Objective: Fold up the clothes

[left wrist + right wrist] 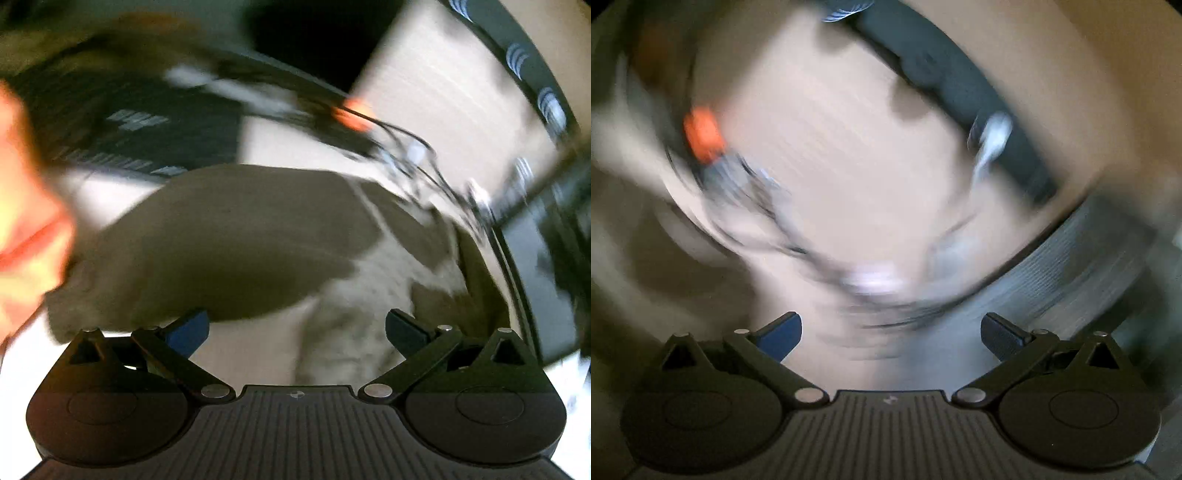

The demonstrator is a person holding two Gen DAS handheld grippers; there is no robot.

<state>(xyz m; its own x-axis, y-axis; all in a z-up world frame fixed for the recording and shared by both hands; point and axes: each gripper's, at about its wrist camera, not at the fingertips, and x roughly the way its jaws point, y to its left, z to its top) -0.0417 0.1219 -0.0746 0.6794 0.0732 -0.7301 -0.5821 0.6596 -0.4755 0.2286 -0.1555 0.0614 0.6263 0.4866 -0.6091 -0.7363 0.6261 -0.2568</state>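
Observation:
An olive-brown garment with a pale mottled panel lies bunched on a light tabletop, just ahead of my left gripper. That gripper is open, its blue pads spread wide with nothing between them; the garment's near edge overlaps the left pad. In the right wrist view my right gripper is also open and empty over the blurred pale tabletop. No clothing shows clearly in that view. Both views are smeared by motion.
A dark keyboard-like object sits at the back left. Tangled cables with an orange part lie on the table. A dark band runs along the table's far side. A blurred hand fills the left edge.

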